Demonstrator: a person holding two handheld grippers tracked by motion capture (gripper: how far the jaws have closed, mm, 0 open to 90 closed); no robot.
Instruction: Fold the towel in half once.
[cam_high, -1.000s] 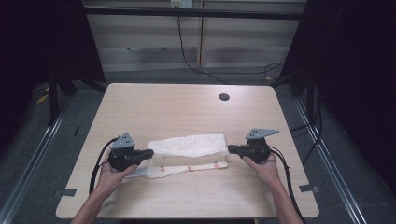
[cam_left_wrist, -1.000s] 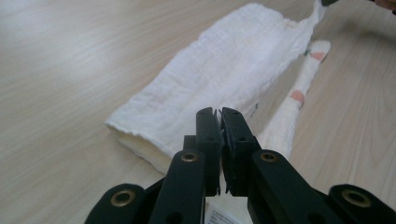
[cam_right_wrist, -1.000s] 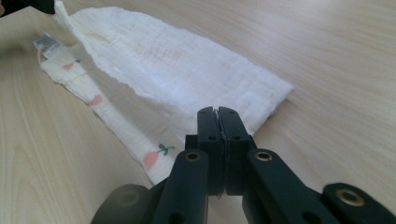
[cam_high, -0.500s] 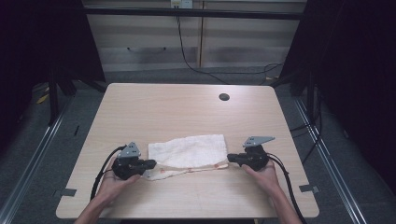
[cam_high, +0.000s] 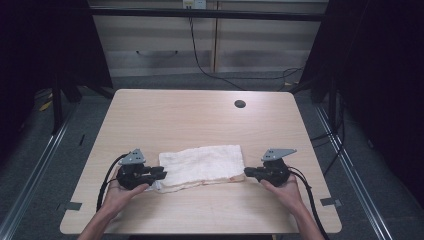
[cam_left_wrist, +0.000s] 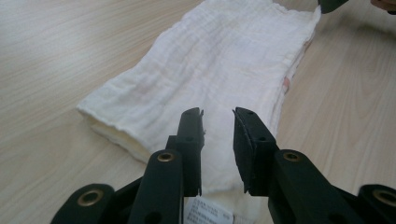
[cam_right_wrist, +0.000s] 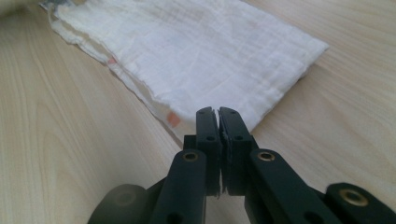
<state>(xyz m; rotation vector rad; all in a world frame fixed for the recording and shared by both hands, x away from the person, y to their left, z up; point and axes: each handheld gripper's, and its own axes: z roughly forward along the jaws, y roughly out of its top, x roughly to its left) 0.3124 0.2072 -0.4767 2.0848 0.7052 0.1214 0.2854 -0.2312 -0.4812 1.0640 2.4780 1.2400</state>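
Observation:
A folded white cloth (cam_high: 202, 165) lies flat on the wooden table (cam_high: 200, 115) near its front edge. My left gripper (cam_high: 161, 174) is at the cloth's left end. In the left gripper view the left gripper (cam_left_wrist: 218, 116) stands open, its jaws hovering over the cloth (cam_left_wrist: 224, 70), with a small label (cam_left_wrist: 208, 214) under them. My right gripper (cam_high: 248, 172) is at the cloth's right end. Seen in the right gripper view, the right gripper (cam_right_wrist: 217, 112) has its jaws pressed together at the near corner of the cloth (cam_right_wrist: 201, 51), apparently pinching its edge.
A dark round cable hole (cam_high: 240, 104) sits at the table's back right. Behind the table stands a low cabinet (cam_high: 210, 45), with cables on the floor. Each hand rests close to the table's front edge.
Both grippers came toward the front edge and down, folding the cloth over its lower strip so it lies flat. The left gripper's jaws have parted.

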